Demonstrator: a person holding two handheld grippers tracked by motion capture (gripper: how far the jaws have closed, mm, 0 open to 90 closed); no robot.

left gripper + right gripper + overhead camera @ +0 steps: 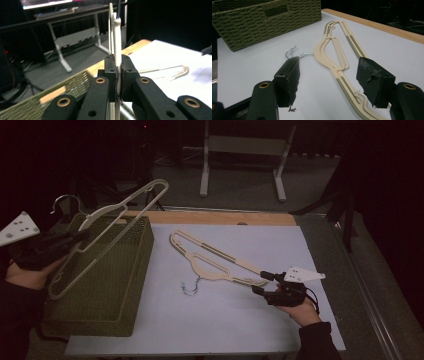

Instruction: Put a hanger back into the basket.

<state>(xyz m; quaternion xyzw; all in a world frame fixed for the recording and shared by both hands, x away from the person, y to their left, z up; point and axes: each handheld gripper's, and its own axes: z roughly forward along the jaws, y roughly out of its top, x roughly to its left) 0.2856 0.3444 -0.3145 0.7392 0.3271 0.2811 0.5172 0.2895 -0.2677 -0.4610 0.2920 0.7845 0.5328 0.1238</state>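
Beside the green basket (131, 270), a beige hanger (215, 262) flat on the table (225, 320).

This looks like a dim lab or workshop room. A wooden table (210, 217) with a pale sheet (225, 320) stands on a grey carpeted floor (240, 190). Behind it stands a desk with white metal legs (205, 165), a lit screen (45, 3) on it, and cables (170, 157) trail across the floor.

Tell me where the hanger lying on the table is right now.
In the high view the flat hanger lies on the pale table top, right of the green basket, with its near end between the open jaws of the right gripper.
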